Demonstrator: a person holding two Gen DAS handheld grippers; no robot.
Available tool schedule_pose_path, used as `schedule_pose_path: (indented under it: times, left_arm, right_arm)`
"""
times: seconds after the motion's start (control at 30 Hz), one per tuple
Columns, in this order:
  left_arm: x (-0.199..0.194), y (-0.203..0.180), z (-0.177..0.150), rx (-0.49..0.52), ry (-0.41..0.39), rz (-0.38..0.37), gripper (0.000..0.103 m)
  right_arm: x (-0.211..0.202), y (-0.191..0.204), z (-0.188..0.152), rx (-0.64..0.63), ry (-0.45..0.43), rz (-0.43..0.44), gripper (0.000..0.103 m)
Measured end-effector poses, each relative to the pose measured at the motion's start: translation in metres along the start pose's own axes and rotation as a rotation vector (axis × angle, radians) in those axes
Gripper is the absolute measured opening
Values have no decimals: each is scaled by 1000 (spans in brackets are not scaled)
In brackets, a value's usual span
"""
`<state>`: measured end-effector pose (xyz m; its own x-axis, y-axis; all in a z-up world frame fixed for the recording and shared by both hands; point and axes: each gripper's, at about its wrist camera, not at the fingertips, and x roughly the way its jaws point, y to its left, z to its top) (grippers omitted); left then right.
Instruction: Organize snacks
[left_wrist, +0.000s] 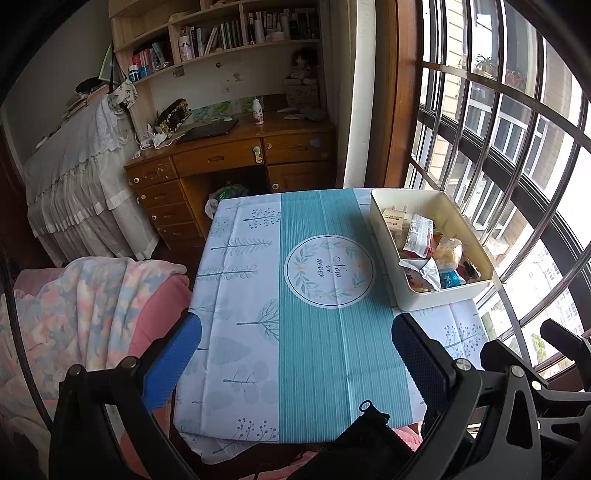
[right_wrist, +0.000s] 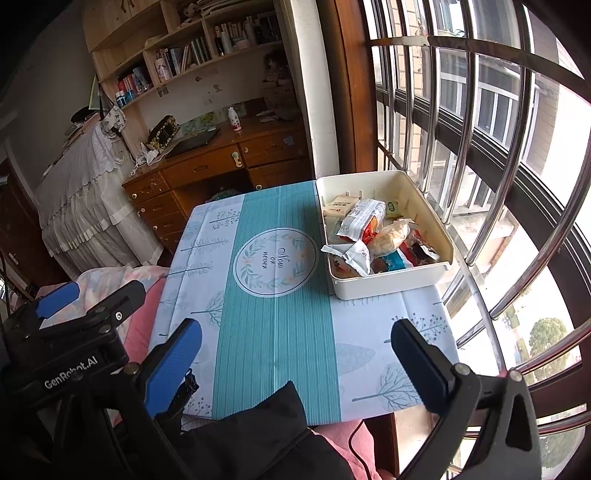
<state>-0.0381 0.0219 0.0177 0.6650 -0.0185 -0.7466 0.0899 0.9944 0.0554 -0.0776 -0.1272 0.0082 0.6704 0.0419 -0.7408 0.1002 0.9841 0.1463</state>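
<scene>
We see a teal-striped tablecloth (left_wrist: 310, 332) printed "Now or never" covering the tabletop. Beyond it stands a wooden desk (left_wrist: 229, 155) with a white bottle (left_wrist: 258, 110) on top, bookshelves (left_wrist: 221, 33) above, and barred windows (right_wrist: 480, 110) alongside.

We're in a home bedroom: a wooden desk (left_wrist: 236, 147) with drawers under bookshelves (left_wrist: 221, 33) full of books, a doll (left_wrist: 304, 64) in the corner, a blanket (left_wrist: 81, 306) on pink bedding, and a barred window (right_wrist: 480, 147) beside the cloth-covered table (left_wrist: 258, 295).
</scene>
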Motion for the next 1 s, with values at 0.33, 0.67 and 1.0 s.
schedule_pose_path:
  times: [0.33,0.67,1.0]
  left_arm:
    - [2,1,4,2,1,0,102]
    - [3,4,6,5,1,-2,102]
    - [3,3,6,6,2,-1,102]
  right_arm:
    - [1,-3,-1,1,4,0,103]
    - [3,-7,4,1,9,-1,103]
    - [3,-7,5,2,11,-1,103]
